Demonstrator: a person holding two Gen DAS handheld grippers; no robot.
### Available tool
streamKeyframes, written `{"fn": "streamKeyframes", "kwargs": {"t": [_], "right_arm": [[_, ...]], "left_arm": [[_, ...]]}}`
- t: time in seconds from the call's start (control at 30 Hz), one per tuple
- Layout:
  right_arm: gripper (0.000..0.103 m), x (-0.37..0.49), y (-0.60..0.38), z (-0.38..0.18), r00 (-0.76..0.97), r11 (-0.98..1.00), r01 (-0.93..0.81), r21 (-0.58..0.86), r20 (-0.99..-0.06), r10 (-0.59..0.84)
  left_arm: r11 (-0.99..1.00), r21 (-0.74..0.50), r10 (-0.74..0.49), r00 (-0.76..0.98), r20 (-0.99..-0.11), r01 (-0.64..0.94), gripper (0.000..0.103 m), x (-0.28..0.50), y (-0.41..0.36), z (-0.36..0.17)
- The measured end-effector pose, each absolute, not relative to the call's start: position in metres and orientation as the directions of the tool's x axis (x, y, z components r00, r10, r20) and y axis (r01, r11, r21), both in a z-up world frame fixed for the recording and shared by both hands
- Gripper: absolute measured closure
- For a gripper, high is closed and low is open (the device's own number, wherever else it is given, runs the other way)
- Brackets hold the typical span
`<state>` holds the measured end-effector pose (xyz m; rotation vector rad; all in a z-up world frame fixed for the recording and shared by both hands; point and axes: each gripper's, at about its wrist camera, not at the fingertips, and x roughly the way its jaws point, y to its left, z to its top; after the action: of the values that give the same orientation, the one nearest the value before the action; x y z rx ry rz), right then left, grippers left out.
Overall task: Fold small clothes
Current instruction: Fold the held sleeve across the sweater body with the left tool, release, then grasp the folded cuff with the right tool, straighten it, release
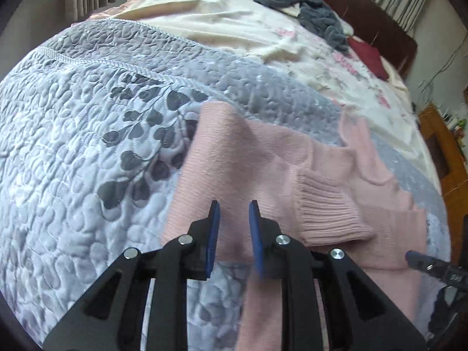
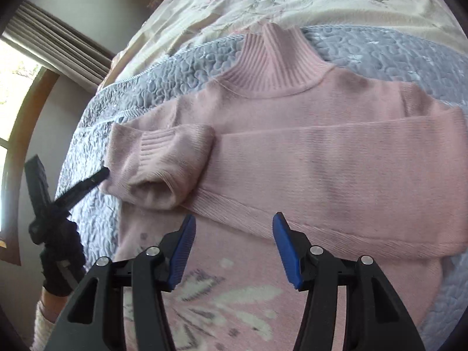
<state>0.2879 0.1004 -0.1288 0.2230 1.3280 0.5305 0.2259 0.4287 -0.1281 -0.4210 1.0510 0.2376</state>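
Pink sweater spread on a quilted grey bedspread, both grippers over it with nothing held.

Left wrist view: the left gripper (image 1: 234,209) shows a narrow gap between its blue pads, above the sweater (image 1: 263,158) at lower centre; a ribbed cuff (image 1: 330,213) lies folded across it. Right wrist view: the right gripper (image 2: 234,222) stands wide apart over the sweater (image 2: 321,152), which fills the middle of the frame, ribbed collar (image 2: 275,64) toward the top, both sleeves folded inward over the bedspread (image 2: 163,87).
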Motion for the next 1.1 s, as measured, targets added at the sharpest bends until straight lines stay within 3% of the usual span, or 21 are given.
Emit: {"fn": "streamKeyframes", "kwargs": {"t": [0.3, 0.37, 0.43, 0.53, 0.83, 1.1], "right_arm": [[0.047, 0.331, 0.175, -0.178, -0.034, 0.806, -0.092, 0.584, -0.811, 0.584], [0.054, 0.331, 0.184, -0.188, -0.056, 0.802, -0.083, 0.591, -0.806, 0.589], [0.080, 0.328, 0.191, -0.189, -0.044, 0.821, -0.128, 0.556, -0.831, 0.555], [0.089, 0.322, 0.186, -0.175, -0.005, 0.813, -0.203, 0.546, -0.830, 0.557], [0.089, 0.318, 0.114, -0.107, 0.201, 0.840, -0.279, 0.465, -0.828, 0.524], [0.089, 0.327, 0.073, -0.161, 0.163, 0.913, -0.194, 0.359, -0.906, 0.391]], "left_arm": [[0.896, -0.221, -0.024, 0.455, -0.890, -0.386, 0.084, 0.220, 0.434, -0.152], [0.891, -0.233, -0.034, 0.454, -0.890, -0.389, 0.084, 0.219, 0.436, -0.148], [0.888, -0.242, -0.038, 0.461, -0.886, -0.392, 0.084, 0.217, 0.438, -0.141], [0.890, -0.242, -0.030, 0.481, -0.876, -0.387, 0.084, 0.215, 0.437, -0.130], [0.899, -0.304, -0.093, 0.540, -0.836, -0.315, 0.084, 0.235, 0.401, -0.110], [0.925, -0.240, -0.094, 0.436, -0.895, -0.294, 0.084, 0.259, 0.361, -0.153]]}}
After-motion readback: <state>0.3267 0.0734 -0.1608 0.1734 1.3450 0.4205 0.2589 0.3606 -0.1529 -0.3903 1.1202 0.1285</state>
